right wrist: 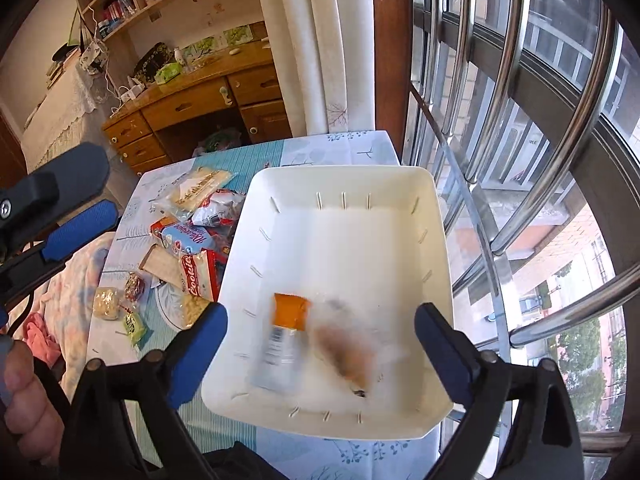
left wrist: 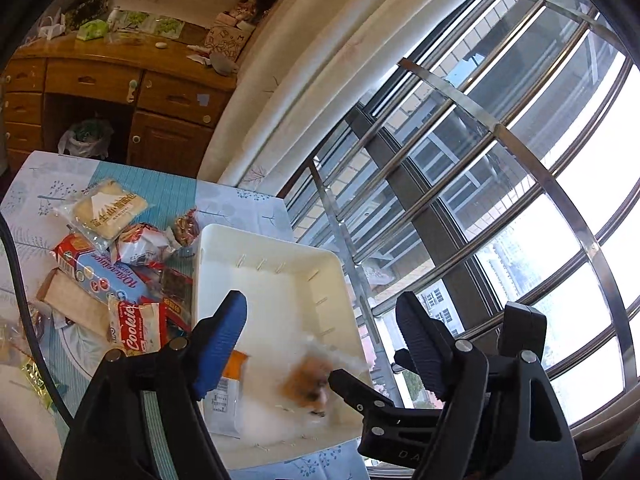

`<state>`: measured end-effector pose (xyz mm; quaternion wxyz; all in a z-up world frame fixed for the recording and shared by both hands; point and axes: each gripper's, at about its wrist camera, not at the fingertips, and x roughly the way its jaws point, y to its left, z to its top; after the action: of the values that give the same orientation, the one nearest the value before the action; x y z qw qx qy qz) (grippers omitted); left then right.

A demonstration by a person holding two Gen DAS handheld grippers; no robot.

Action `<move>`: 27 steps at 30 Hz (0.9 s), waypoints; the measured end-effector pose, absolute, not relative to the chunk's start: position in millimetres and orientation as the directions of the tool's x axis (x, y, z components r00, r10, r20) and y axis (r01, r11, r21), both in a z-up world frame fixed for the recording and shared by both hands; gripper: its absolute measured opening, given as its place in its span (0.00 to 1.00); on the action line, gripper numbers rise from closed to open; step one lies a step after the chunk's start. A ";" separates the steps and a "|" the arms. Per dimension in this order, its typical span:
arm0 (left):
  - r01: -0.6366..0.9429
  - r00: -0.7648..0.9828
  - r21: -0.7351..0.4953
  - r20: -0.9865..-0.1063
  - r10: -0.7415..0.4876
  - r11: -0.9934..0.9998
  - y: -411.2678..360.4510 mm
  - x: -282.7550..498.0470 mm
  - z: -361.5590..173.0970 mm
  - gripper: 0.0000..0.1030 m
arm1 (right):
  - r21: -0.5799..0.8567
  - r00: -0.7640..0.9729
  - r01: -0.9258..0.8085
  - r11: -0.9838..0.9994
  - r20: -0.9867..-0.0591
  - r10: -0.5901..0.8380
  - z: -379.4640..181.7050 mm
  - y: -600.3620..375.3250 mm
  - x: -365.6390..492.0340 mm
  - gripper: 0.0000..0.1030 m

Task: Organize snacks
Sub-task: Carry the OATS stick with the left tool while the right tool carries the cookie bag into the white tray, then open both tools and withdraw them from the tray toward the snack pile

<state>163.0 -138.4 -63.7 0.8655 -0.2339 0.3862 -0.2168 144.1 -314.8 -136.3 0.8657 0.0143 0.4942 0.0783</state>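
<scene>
The right gripper (right wrist: 320, 344) has its jaws spread wide with nothing pressed between them; it hangs above the near end of a white slotted bin (right wrist: 424, 184). Under it, inside the bin, are two blurred snack packs: an orange-topped packet (right wrist: 284, 340) with a barcode panel, and just right of it a clear-wrapped brown pastry (right wrist: 348, 352). The blur hides whether they touch. The rest of the bin floor, toward its far wall, is bare.

The left gripper (left wrist: 320, 332) also has its jaws spread, holding nothing, above the same near end of the bin, with the right gripper's black frame crossing in front of its right finger. In the right wrist view it shows at the left edge, beside a hand (right wrist: 28, 408).

Left of the bin, on the table with its blue and white leaf-print cloth (right wrist: 360, 148), lies a heap of snacks: a red and white Cookies pack (right wrist: 198, 276) against the bin's left wall, a blue biscuit box (right wrist: 184, 240), a pale Mount Fuji bread pack (right wrist: 200, 190) at the far end, and small wrapped sweets (right wrist: 120, 304) nearer the table's left edge.

The bin's right side lies close to the table's edge, which runs along the barred window (right wrist: 520, 140). Its near wall lies close to the table's near edge. Beyond the bin a strip of cloth is open up to the far edge.
</scene>
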 end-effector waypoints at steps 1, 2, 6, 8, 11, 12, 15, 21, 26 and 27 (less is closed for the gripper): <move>0.187 0.610 -0.572 -0.570 -0.550 0.799 -135.9 162.5 -63.9 0.74 | 0.105 0.496 -0.121 0.987 -0.855 0.152 -137.2 -314.7 144.3 0.93; 0.175 0.612 -0.572 -0.575 -0.543 0.802 -132.7 161.8 -64.3 0.74 | 0.109 0.494 -0.123 0.986 -0.855 0.156 -137.6 -314.2 144.2 0.94; 0.136 0.621 -0.577 -0.584 -0.523 0.806 -121.2 160.0 -66.8 0.74 | 0.125 0.492 -0.142 0.982 -0.852 0.180 -137.3 -309.8 140.4 0.94; 0.108 0.624 -0.587 -0.589 -0.514 0.803 -112.6 157.5 -69.5 0.74 | 0.130 0.492 -0.151 0.980 -0.850 0.188 -136.4 -305.8 138.2 0.94; 0.073 0.625 -0.585 -0.604 -0.494 0.808 -100.7 153.0 -72.5 0.74 | 0.134 0.495 -0.159 0.978 -0.847 0.196 -134.9 -298.7 136.1 0.94; 0.066 0.626 -0.583 -0.608 -0.489 0.810 -98.2 152.0 -73.1 0.74 | 0.137 0.494 -0.162 0.977 -0.846 0.200 -134.8 -295.5 135.2 0.94; 0.043 0.622 -0.571 -0.627 -0.469 0.820 -85.5 145.0 -77.1 0.74 | 0.144 0.493 -0.172 0.975 -0.844 0.212 -134.6 -286.7 133.9 0.94; -0.006 0.603 -0.540 -0.673 -0.428 0.842 -52.2 125.4 -87.6 0.74 | 0.165 0.482 -0.196 0.967 -0.842 0.242 -135.2 -256.3 129.2 0.93; -0.010 0.590 -0.517 -0.694 -0.413 0.856 -20.0 111.4 -90.1 0.74 | 0.191 0.475 -0.203 0.960 -0.839 0.267 -137.4 -225.6 122.6 0.93; -0.012 0.585 -0.511 -0.700 -0.409 0.859 -13.9 109.6 -90.4 0.74 | 0.201 0.471 -0.200 0.959 -0.838 0.274 -138.0 -220.0 121.1 0.93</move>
<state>109.6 -13.9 -90.4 0.8577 -0.2385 0.4404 -0.1157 121.1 -220.0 -138.0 0.8568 0.0374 0.4953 0.1386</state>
